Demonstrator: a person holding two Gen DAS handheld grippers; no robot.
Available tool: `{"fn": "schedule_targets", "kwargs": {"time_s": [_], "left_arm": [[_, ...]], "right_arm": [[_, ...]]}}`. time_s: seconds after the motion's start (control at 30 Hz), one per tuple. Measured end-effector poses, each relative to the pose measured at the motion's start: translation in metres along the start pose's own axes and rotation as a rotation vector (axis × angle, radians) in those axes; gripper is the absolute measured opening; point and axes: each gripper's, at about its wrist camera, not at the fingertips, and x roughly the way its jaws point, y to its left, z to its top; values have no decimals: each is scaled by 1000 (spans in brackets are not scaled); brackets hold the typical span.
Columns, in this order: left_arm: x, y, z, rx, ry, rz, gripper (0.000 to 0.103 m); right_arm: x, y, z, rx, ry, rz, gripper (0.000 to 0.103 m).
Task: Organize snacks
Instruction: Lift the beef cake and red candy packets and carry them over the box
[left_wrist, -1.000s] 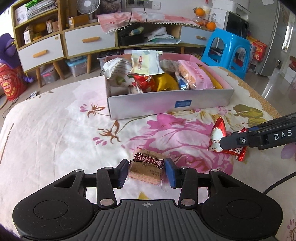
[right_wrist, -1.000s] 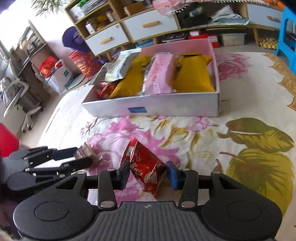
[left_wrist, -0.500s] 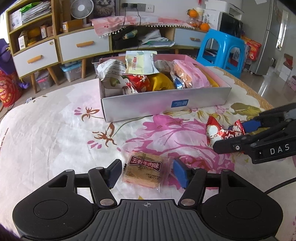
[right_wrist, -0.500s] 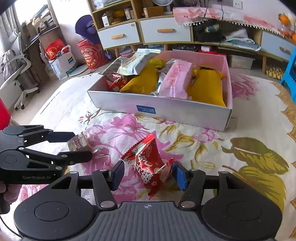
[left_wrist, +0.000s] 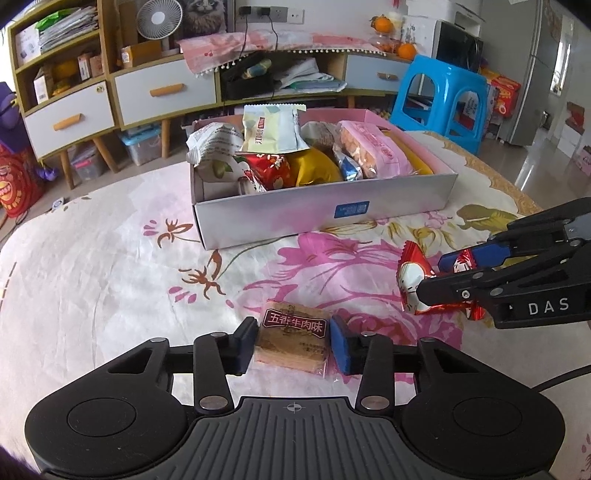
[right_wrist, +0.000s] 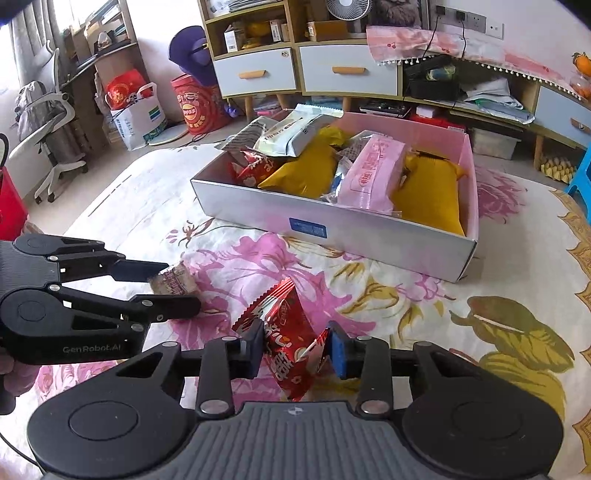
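**Left wrist and right wrist views: a snack packet between each pair of fingers**

Left wrist view shows the left gripper (left_wrist: 291, 341) closed onto a brown biscuit packet (left_wrist: 291, 338), its black finger pressed to one side and its blue pad to the other. The packet carries a dark red label with white characters and sits just above the floral sheet (left_wrist: 110, 266); whether it touches the cloth cannot be told.

Out to the right, the right gripper (right_wrist: 296, 350) pinches a red snack bag (right_wrist: 286, 339) between its two fingers. The bag is tilted, its serrated top edge pointing up and away, the foil creased where the pads bite.

Beyond both, a pink-lined cardboard box (left_wrist: 321, 214) rests on the sheet, well apart from the two held packets. It is crowded with snacks: a pale green pouch (left_wrist: 271, 129) standing tallest at the back, a pink packet (right_wrist: 373, 173) lying lengthways, and yellow bags (right_wrist: 430, 192) on either side of it. A small blue label sits on the box's near wall
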Motion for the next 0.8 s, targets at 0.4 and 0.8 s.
{"fn": "schedule_targets", "kwargs": {"time_s": [0.4, 0.8], "left_arm": [[-9, 2, 6, -21, -23, 10, 37], [-16, 6, 11, -46, -49, 15, 37]], "right_arm": [[-10, 0, 4, 27, -29, 10, 26], [-17, -2, 7, 45, -54, 18, 24]]}}
